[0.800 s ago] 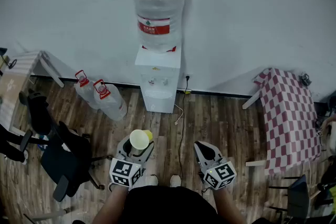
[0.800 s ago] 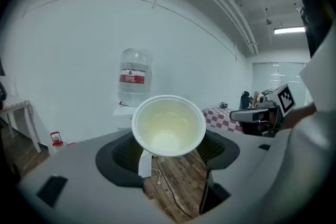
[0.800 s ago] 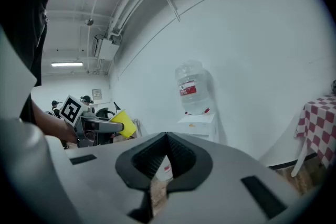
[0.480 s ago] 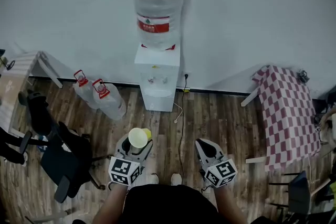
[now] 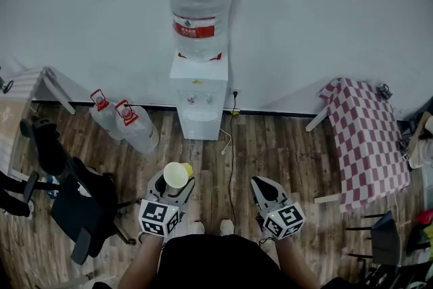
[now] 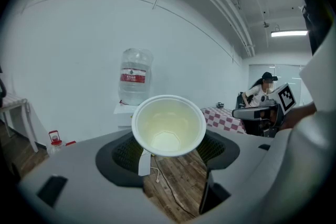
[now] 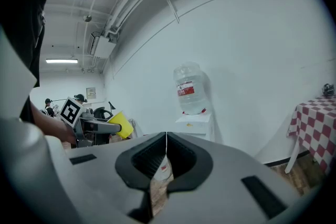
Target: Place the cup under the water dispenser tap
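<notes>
the left gripper (image 5: 175, 187) is clenched on the yellow cup (image 6: 168, 126), its jaws spread wide with the pads against the cup's sides, because the cup is the one thing to be carried. the cup sits tilted, its open mouth turned back and up toward the person rather than upright; the left gripper view looks straight into its pale inside, which appears empty, so the tilt risks no spill for now. the right gripper (image 5: 261, 187) has its jaws pressed together on nothing and hangs at about 5 o'clock of the cup, well apart from it, probably kept idle since one gripper is enough for a light cup. the water dispenser (image 5: 197, 95) stands against the wall at 12 o'clock of the person, well apart from the cup, with a large bottle (image 5: 198, 17) upended on top and the small taps (image 5: 192, 99) above a recess in its front. that recess is where the cup belongs, so the task looks barely begun: the cup is grasped but the whole stretch of wooden floor (image 5: 284, 159) is yet to be crossed. the cup will likely need levelling before it goes under a tap. two spare bottles (image 5: 135, 130) lie at 10 o'clock and a cable (image 5: 234, 145) runs along the floor toward the dispenser, a possible snag underfoot.
</notes>
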Tool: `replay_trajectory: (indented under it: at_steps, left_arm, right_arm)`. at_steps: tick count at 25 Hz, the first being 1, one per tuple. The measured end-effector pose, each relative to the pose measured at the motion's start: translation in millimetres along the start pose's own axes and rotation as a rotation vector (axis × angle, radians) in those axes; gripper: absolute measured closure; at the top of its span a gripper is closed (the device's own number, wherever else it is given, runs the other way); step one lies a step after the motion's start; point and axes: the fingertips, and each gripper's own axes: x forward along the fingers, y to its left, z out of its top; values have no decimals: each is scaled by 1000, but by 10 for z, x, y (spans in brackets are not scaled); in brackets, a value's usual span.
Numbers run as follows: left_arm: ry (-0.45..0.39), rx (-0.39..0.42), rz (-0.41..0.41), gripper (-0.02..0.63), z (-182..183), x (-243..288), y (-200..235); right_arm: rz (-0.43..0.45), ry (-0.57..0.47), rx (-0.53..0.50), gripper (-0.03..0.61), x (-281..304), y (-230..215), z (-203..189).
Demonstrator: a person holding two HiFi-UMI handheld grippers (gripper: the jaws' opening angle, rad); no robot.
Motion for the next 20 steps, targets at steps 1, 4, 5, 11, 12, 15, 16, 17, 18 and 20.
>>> replay_trajectory:
  at_steps: [1, 4, 5, 11, 12, 15, 16, 17, 18, 20]
  left_arm:
    - [-1, -1, -4, 298, -2, -13, 17]
    - [-2, -2, -12, 298, -16, -68, 70]
    - [-2, -3, -15, 298, -28, -88, 85]
    - [-1, -2, -32, 298, -102, -225, 231]
    - [-2, -2, -35, 298, -115, -251, 260]
    - [-1, -1, -43, 298, -149, -303, 341]
    - [-1, -1, -48, 298, -164, -319, 358]
    - [0, -2, -54, 298, -182, -340, 366]
    - [1, -2, -59, 298, -204, -366, 368]
    - [5, 0, -66, 298, -249, -417, 377]
  right_arm:
    - [-4, 0, 3, 557, -2, 17, -6]
    - [-15, 1, 9, 557, -4, 82, -21]
    - [-18, 2, 10, 557, -6, 105, -24]
    - [-47, -6, 1, 557, 27, 250, -9]
    - [-51, -7, 0, 557, 33, 278, -3]
    - [-66, -6, -3, 557, 60, 353, 1]
    - [-72, -4, -3, 557, 64, 380, -7]
    - [-77, -2, -2, 557, 60, 411, -20]
    - [-82, 1, -1, 557, 51, 444, -39]
    - [-89, 6, 3, 557, 37, 501, -89]
